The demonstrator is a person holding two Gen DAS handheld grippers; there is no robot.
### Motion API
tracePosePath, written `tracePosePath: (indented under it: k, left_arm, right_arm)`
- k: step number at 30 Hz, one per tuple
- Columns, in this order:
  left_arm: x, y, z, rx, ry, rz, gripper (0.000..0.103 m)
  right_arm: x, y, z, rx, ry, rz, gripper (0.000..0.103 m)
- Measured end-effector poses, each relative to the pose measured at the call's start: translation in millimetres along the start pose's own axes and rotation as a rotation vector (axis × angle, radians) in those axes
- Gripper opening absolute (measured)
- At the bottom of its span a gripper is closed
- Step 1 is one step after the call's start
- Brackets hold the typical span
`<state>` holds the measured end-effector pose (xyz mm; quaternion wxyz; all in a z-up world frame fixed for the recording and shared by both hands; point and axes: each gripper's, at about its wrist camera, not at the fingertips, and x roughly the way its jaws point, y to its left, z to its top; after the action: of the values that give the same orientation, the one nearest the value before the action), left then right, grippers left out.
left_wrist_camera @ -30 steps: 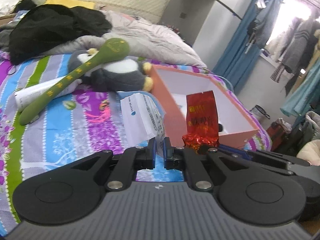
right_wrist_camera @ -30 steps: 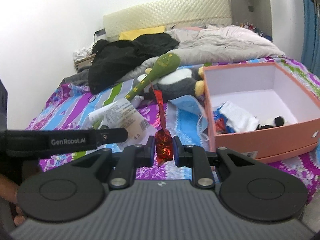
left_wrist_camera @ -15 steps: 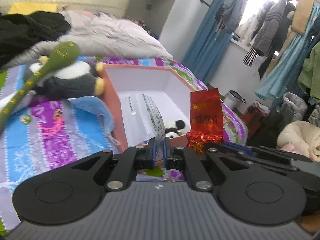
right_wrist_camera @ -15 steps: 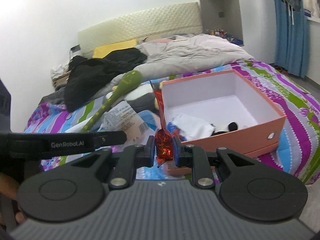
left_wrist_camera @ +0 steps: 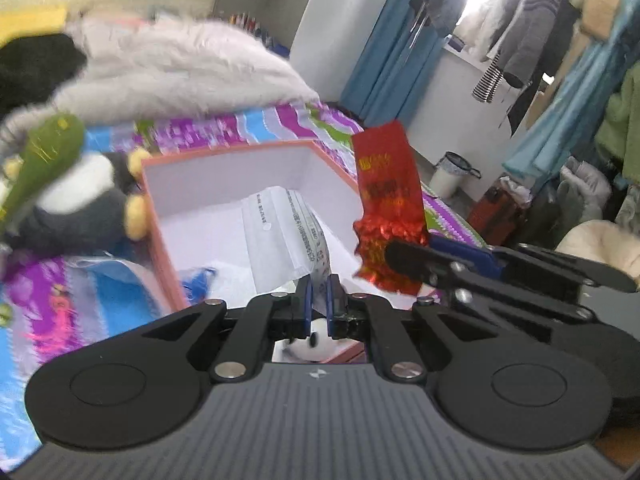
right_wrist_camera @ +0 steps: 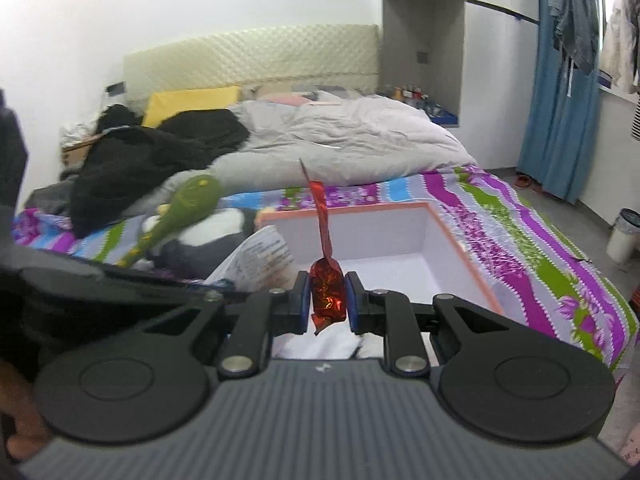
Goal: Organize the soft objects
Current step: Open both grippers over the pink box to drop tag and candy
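The left gripper (left_wrist_camera: 317, 296) pinches a white printed packet (left_wrist_camera: 280, 240), jaws nearly closed on its thin edge. The right gripper (right_wrist_camera: 327, 298) clamps a red foil pouch (right_wrist_camera: 327, 292), jaws narrowly apart around its crumpled end. Both hang over the near end of the orange box (right_wrist_camera: 468, 256), which already holds a few small soft items. Beyond, a penguin plush (left_wrist_camera: 76, 200) and a green soft club (left_wrist_camera: 40, 160) lie on the striped bedsheet (right_wrist_camera: 540, 248), apparently unsorted, so the job looks partway through.

Both wrist views over box (left_wrist_camera: 240, 184)
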<state>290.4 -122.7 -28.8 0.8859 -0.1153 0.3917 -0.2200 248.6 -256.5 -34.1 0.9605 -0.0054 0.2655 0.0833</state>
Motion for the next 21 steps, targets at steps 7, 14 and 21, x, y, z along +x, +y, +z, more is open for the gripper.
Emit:
tracePosePath:
  k: [7, 14, 21]
  left_arm:
    - [61.3, 6.8, 29.5, 0.05, 0.087, 0.103, 0.008]
    - [101.4, 19.8, 52.6, 0.036, 0.17, 0.128, 0.008]
    - [123.8, 27.8, 62.3, 0.029, 0.257, 0.156, 0.008]
  right_arm:
    - [49.8, -34.0, 21.6, 0.047, 0.09, -0.038, 0.022]
    - [102.4, -67.3, 19.7, 0.085, 0.242, -0.055, 0.022]
    - [130.6, -98.3, 3.9, 0.124, 0.357, -0.1, 0.023]
